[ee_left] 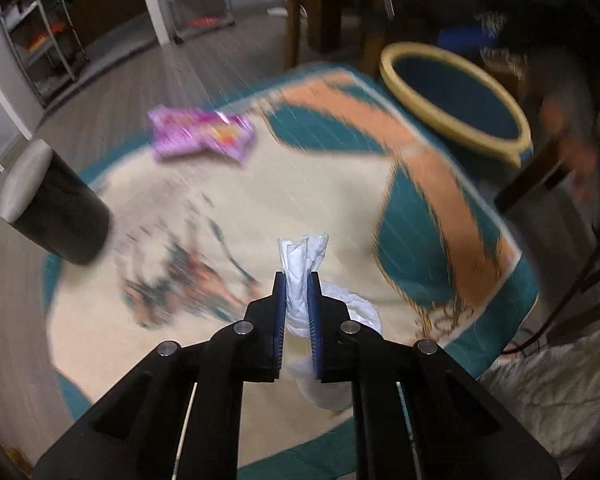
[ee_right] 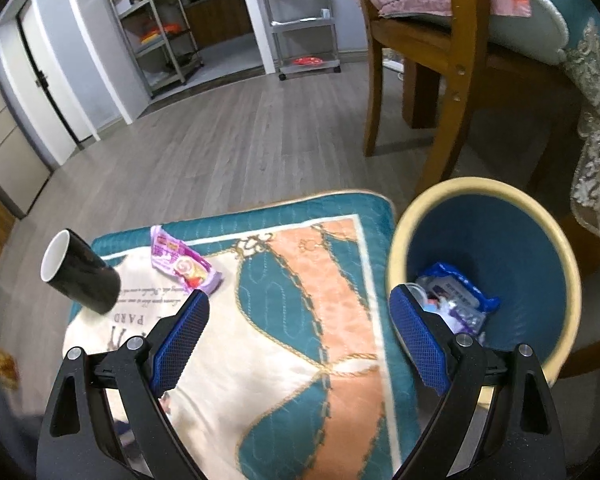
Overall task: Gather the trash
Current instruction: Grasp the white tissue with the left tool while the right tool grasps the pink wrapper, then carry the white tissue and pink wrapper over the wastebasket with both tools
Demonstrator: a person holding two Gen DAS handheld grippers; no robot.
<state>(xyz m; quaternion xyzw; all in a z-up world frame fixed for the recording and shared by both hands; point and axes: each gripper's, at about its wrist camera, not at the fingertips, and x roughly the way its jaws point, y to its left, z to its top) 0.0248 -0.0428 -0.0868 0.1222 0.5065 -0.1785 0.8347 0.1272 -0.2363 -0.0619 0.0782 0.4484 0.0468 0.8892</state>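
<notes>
The left gripper's (ee_left: 297,280) fingers (ee_left: 279,312) pinch a crumpled white tissue (ee_left: 300,264) above the mat (ee_left: 236,216), lifted for binning. At ten o'clock lies a purple wrapper (ee_left: 200,136); the bin (ee_left: 456,100) waits at one o'clock. The right gripper's (ee_right: 300,300) fingers are spread, holding nothing.

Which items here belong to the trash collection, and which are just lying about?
Part of the job:
- white crumpled tissue, pinched in the left gripper
- purple snack wrapper on the mat
- blue bin, wrappers already inside
- right gripper, open and empty

Just lying about:
- black cup
- patterned mat
- wooden chair
- metal shelves
</notes>
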